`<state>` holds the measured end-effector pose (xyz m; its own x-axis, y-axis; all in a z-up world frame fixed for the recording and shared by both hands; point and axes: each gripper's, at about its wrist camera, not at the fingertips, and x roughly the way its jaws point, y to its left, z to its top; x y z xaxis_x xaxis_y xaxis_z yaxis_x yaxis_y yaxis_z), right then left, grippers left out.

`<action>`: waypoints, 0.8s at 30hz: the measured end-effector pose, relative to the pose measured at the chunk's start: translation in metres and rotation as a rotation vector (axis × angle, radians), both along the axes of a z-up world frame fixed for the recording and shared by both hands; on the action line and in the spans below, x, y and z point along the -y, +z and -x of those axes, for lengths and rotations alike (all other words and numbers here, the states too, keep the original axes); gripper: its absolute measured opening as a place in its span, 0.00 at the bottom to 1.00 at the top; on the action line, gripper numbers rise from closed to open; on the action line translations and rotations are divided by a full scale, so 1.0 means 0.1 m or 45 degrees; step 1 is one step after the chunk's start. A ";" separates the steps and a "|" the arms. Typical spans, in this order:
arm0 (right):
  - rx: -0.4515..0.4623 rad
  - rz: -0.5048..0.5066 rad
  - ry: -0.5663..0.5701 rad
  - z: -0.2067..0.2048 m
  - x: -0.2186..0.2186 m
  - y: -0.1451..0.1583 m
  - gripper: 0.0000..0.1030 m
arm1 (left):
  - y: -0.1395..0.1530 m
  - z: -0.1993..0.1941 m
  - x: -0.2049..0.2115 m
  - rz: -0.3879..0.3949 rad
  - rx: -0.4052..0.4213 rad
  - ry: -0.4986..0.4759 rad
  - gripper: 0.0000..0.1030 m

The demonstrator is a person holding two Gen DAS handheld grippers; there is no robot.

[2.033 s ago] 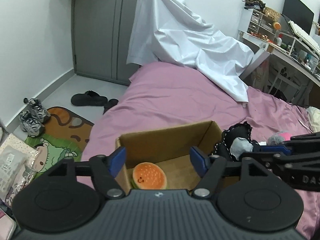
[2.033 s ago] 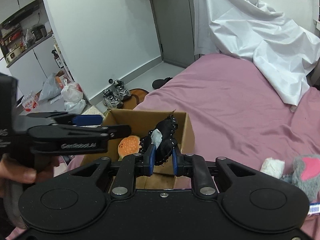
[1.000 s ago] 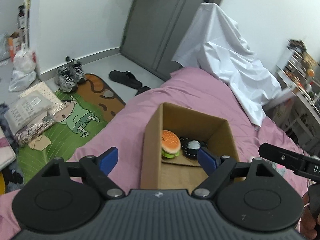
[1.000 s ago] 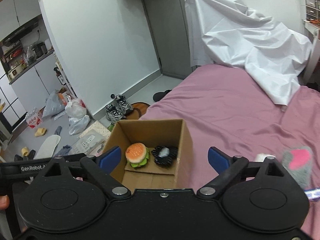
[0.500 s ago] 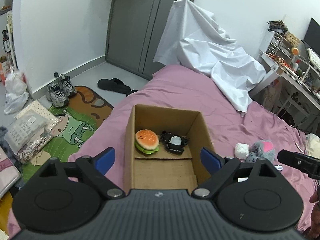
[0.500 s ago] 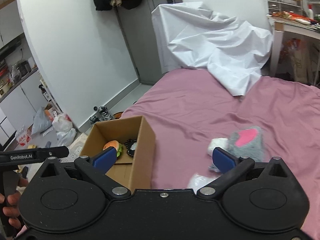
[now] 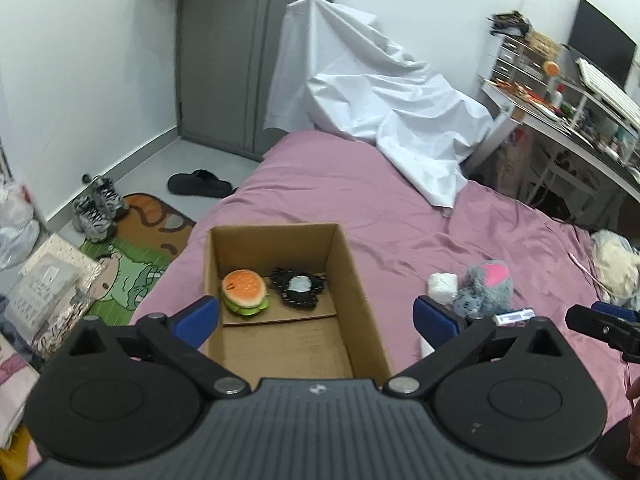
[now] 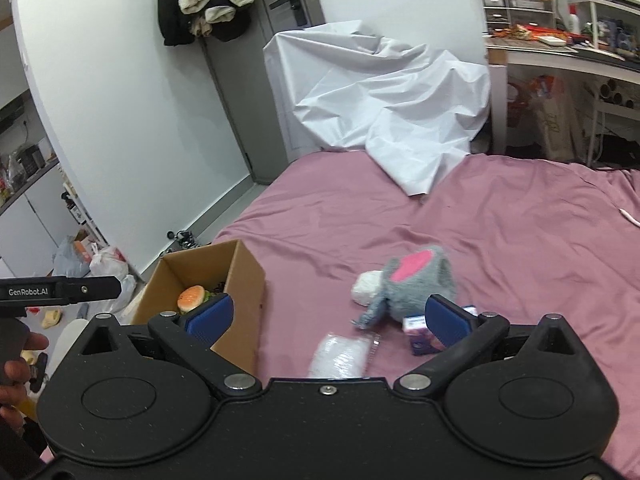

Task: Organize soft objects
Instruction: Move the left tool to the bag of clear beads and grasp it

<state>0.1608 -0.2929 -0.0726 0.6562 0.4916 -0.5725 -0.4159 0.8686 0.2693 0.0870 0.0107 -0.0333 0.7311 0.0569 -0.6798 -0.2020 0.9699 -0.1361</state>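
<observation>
An open cardboard box [image 7: 352,280] stands on the pink bed and holds a plush burger [image 7: 244,290] and a black frilly soft item [image 7: 298,286]. The box also shows in the right wrist view [image 8: 244,276], with the burger [image 8: 192,297] inside. A grey plush with a pink ear [image 8: 416,284], a white soft ball [image 8: 366,287], a clear plastic packet [image 8: 340,356] and a small purple box [image 8: 418,330] lie on the bed to its right. My left gripper [image 7: 316,318] is open and empty above the box. My right gripper [image 8: 326,314] is open and empty, before the plush.
A crumpled white sheet [image 7: 380,108] covers the far end of the pink bed [image 7: 360,208]. A desk with clutter [image 7: 560,120] stands at the right. Shoes [image 7: 96,208], slippers [image 7: 200,184], a mat and bags lie on the floor at the left.
My right gripper opened and let the black frilly item go into the box, then pulled back and swung right toward the grey plush. My left gripper drew back from the box.
</observation>
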 end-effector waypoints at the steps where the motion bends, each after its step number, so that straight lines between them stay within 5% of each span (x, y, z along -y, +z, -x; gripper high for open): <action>1: -0.002 -0.002 -0.007 0.00 0.04 0.00 1.00 | 0.01 -0.01 0.03 -0.003 -0.004 -0.013 1.00; 24: -0.054 -0.028 -0.139 0.04 0.71 -0.18 1.00 | 0.12 -0.29 0.43 0.037 -0.078 -0.171 0.99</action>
